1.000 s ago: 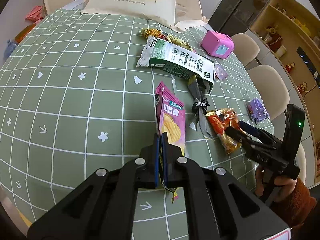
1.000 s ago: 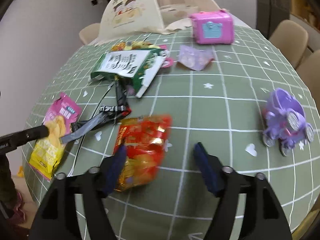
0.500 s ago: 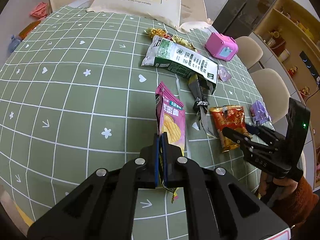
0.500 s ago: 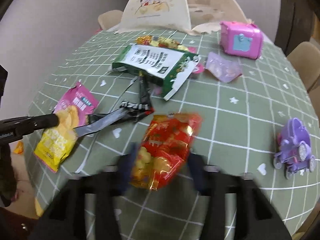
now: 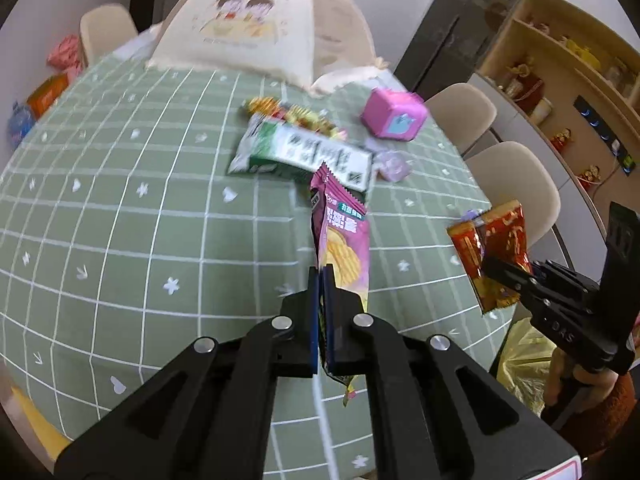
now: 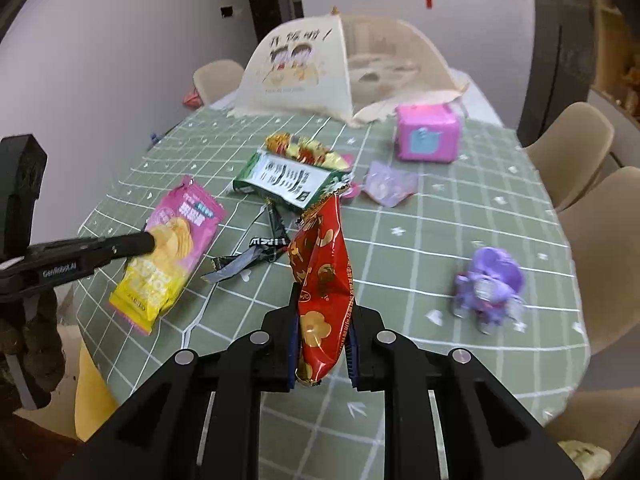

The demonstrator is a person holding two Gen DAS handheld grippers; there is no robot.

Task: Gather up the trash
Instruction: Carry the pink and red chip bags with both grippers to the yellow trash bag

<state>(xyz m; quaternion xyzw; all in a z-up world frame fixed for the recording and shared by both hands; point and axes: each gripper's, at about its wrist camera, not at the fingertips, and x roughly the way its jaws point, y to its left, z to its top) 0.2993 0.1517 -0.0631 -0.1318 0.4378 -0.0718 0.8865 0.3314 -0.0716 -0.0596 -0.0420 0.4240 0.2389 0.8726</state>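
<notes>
Left gripper (image 5: 321, 280): jaws clamped flat on the lower part of the pink chip packet (image 5: 344, 236); packet is lifted and stands up out of the pads, clear of the green checked tablecloth (image 5: 120, 220).
Right gripper (image 6: 323, 332): jaws closing, the red snack wrapper (image 6: 322, 280) between them and already pinched at its lower half; top of the wrapper sticks up, crumpled and free.
Landmark: green-and-white snack bag (image 6: 286, 180), lying flat mid-table.
Still to collect: that green-and-white bag; gold-red candy wrappers (image 6: 304, 148) just behind it; a black-and-silver wrapper strip (image 6: 256, 252) just in front of it, nearer the grippers.
Not trash, by my reading: pink toy box (image 6: 426, 138) and pale lilac packet (image 6: 386, 188) to the right of the bag; purple toy carriage (image 6: 488, 284) further right and nearer.
Bin: a yellow bag (image 5: 524, 360) shows below the table edge by the right gripper; probably the drop point, cannot confirm.
Risk, slip: glossy foil, right grip on a puffed, crumpled section; if the squeeze is incomplete, the wrapper could slide out in transit.
Risk, left hold: only a narrow band of the packet is held; a quick swing could twist it loose.
Risk, collision: both grippers loaded and heading for one bag mouth; they could knock together.
Risk, later: the strip lies flat and thin; hard pinch.
</notes>
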